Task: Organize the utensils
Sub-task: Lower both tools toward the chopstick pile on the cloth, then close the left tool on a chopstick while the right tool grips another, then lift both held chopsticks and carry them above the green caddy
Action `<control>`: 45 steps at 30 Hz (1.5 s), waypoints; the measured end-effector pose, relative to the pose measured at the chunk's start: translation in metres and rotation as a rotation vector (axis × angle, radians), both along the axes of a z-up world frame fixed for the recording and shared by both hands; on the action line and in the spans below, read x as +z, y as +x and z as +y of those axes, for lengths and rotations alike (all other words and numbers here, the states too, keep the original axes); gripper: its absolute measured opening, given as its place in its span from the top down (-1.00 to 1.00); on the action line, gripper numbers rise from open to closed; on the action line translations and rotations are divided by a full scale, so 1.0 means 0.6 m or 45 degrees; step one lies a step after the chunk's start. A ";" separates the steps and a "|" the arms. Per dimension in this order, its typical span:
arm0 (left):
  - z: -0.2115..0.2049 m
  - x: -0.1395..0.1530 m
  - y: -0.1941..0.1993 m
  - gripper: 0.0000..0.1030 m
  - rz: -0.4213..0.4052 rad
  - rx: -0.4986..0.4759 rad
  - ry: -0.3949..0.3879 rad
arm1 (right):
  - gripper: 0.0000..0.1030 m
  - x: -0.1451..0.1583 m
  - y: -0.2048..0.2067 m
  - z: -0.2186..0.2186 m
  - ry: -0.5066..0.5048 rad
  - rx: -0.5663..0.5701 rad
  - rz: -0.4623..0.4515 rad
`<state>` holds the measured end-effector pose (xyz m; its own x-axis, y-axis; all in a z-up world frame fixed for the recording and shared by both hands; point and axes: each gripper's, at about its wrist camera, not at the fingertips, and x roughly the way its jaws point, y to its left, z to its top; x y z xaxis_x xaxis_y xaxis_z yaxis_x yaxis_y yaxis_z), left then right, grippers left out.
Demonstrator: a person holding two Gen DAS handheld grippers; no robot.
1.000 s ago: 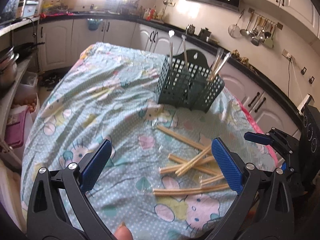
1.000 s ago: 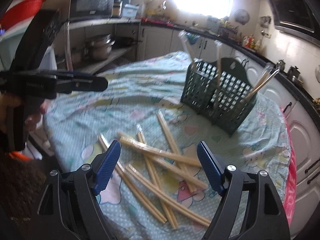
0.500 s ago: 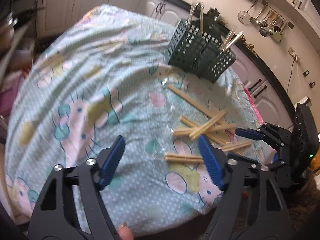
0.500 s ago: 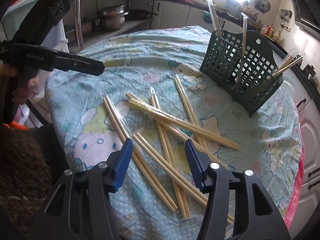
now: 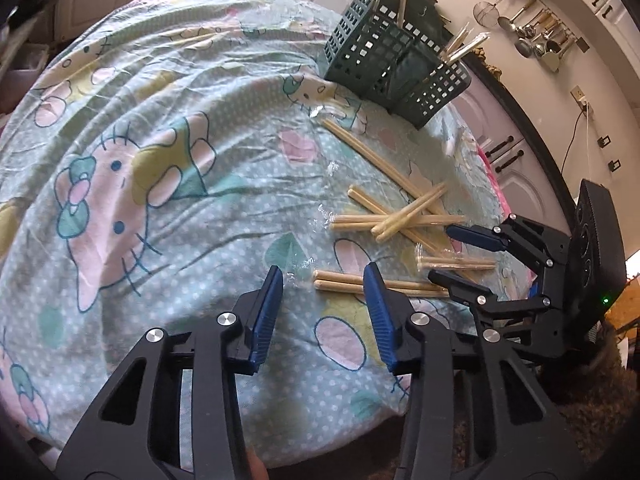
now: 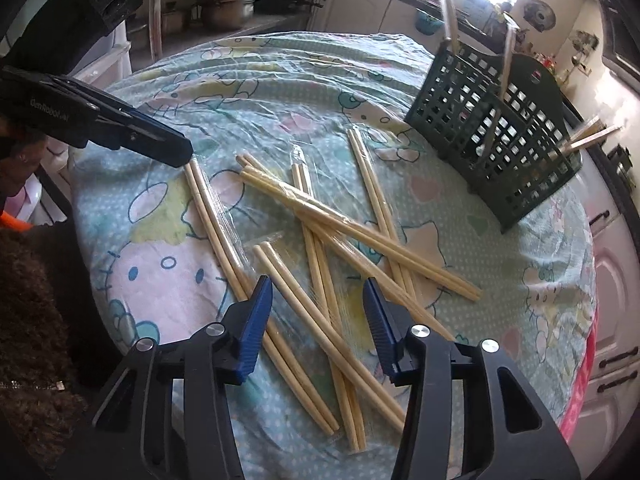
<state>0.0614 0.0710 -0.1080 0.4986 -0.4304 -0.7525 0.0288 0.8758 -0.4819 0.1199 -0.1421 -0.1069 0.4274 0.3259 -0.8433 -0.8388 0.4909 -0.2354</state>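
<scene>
Several wrapped pairs of wooden chopsticks lie crossed on the cartoon-print tablecloth. In the left wrist view, my left gripper hangs low over the near end of one pair. Its jaws are closing, with that end between the tips and the pads clear of it. My right gripper straddles two crossing pairs near the table's front, jaws closing and not pressing. Each gripper shows in the other's view: right gripper, left gripper. A dark green slotted basket at the far side holds wrapped utensils upright.
Kitchen cabinets and counters ring the round table. Pots stand on a shelf at the back left. Ladles hang on the right wall. A person's dark fuzzy sleeve is at the table's near left edge.
Both grippers have sunk toward the cloth and tilted further down. Both pairs of jaws have narrowed around chopsticks. The chopsticks and basket have not moved.
</scene>
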 end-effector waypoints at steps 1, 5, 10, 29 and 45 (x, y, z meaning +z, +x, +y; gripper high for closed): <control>-0.001 -0.002 0.001 0.35 0.004 -0.001 -0.001 | 0.21 -0.002 0.000 0.004 -0.008 0.009 -0.002; 0.001 -0.008 0.004 0.40 0.017 0.007 -0.008 | 0.34 -0.007 -0.002 0.019 -0.034 0.051 -0.014; 0.008 -0.014 0.010 0.43 0.030 0.016 -0.022 | 0.48 -0.012 -0.005 0.031 -0.042 0.083 -0.027; 0.014 -0.003 0.010 0.95 0.017 -0.001 -0.015 | 0.78 0.021 -0.010 0.004 0.055 0.046 -0.084; -0.044 0.132 0.016 0.95 -0.240 -0.095 -0.038 | 0.87 0.096 0.013 -0.052 0.254 -0.110 -0.115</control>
<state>0.0708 0.0445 -0.0288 0.5951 -0.4921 -0.6354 0.1849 0.8533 -0.4876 0.1278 -0.1735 -0.0494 0.5314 0.4413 -0.7231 -0.7718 0.6041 -0.1986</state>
